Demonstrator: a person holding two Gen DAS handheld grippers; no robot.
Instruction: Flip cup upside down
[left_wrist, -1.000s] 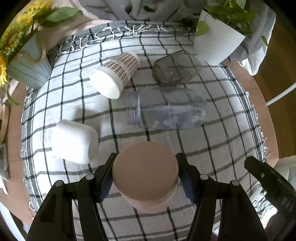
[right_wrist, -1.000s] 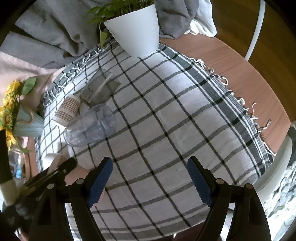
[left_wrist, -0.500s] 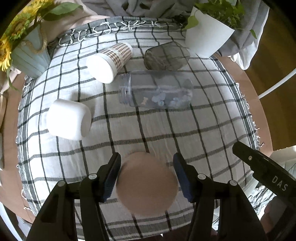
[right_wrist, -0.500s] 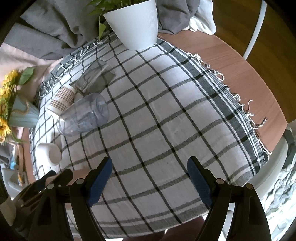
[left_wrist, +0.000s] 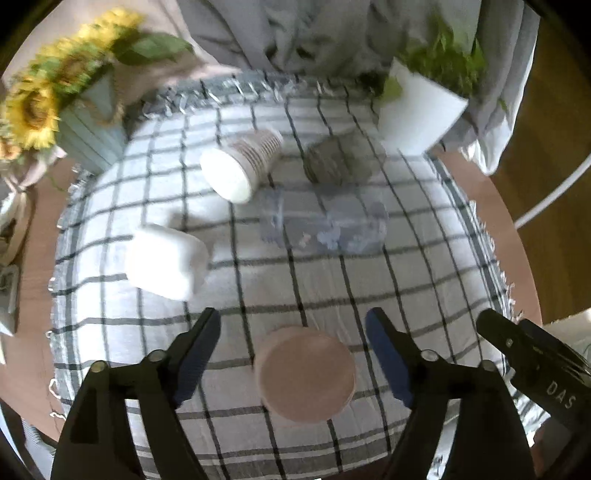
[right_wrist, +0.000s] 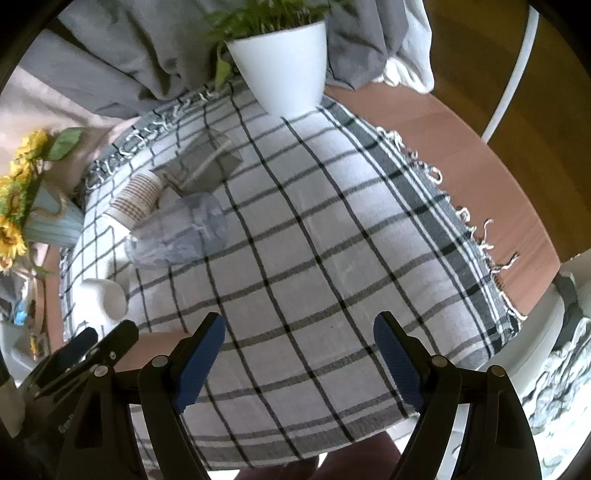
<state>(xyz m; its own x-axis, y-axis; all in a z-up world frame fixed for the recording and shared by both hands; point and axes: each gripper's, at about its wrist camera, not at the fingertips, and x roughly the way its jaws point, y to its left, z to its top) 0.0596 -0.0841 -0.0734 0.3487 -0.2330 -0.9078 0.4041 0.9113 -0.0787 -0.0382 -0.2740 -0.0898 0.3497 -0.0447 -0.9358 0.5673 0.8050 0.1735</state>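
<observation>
A pink cup (left_wrist: 305, 373) stands upside down on the checked cloth (left_wrist: 406, 280), its flat base facing up. My left gripper (left_wrist: 293, 345) is open and raised above it, jaws wide on either side and not touching it. My right gripper (right_wrist: 299, 354) is open and empty over the cloth's near part; its black body shows at the right of the left wrist view (left_wrist: 535, 365). In the right wrist view, the pink cup (right_wrist: 155, 341) is mostly hidden behind the left gripper's body.
Lying on their sides on the cloth are a white cup (left_wrist: 166, 262), a checked paper cup (left_wrist: 242, 166), a clear plastic cup (left_wrist: 325, 221) and a dark glass (left_wrist: 341, 158). A white plant pot (left_wrist: 421, 110) and a sunflower vase (left_wrist: 85, 125) stand at the back.
My left gripper has opened and let go of the pink cup, then pulled up and back. The cup now stands alone on the cloth. The right gripper has barely moved.
</observation>
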